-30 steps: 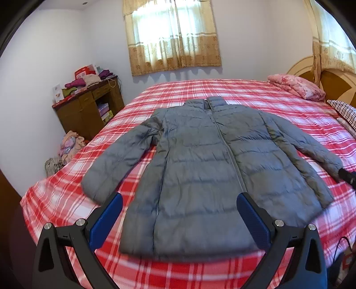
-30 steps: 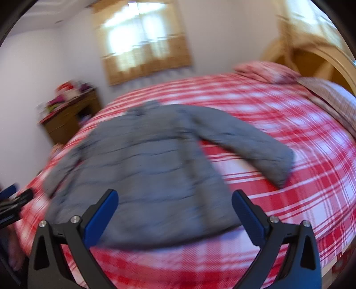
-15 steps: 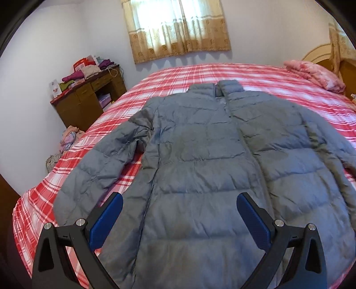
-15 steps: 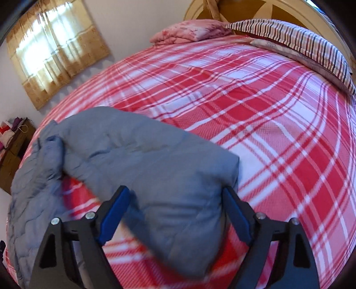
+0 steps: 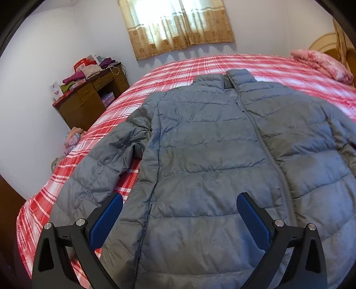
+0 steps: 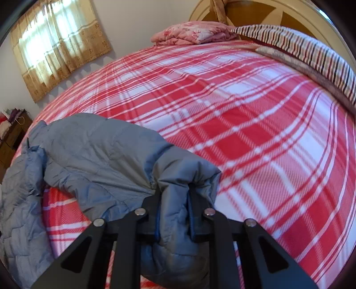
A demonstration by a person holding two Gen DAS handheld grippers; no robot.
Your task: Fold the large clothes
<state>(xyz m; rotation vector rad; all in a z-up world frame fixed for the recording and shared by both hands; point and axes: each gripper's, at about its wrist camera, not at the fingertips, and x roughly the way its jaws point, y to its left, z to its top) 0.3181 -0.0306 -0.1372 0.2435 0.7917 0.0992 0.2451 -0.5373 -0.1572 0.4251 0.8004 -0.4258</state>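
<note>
A grey quilted puffer jacket (image 5: 211, 155) lies front-up on a bed covered with a red-and-white plaid blanket (image 6: 244, 124), its padded panels stitched in horizontal bands and slightly creased, the fabric matte and soft-looking. Its long axis runs away from the left wrist camera: the hem is nearest, the stand-up collar points toward the far wall and the curtained window (image 5: 180, 24), and the zipper (image 5: 267, 155) traces a line from collar down to hem. One sleeve (image 5: 100, 169) spreads out toward the side of the bed where a brown wooden desk (image 5: 89, 100) piled with folded clothes stands against the wall. The left gripper (image 5: 179, 213) hovers over the lower body of the jacket with its blue-padded fingers spread wide, nothing between them. The right wrist view shows what the left does not — the other sleeve's cuff end (image 6: 175, 200), bunched into a puffy fold, and the right gripper (image 6: 173, 213), whose jaws have just been closing, now pinching that cuff between black fingers. That sleeve stretches back from the grip toward the jacket body at the left edge. Only this view takes in the curved wooden headboard (image 6: 255, 17), a striped pillow (image 6: 300, 53) and a folded pink floral quilt (image 6: 193, 33) at the head of the bed.
</note>
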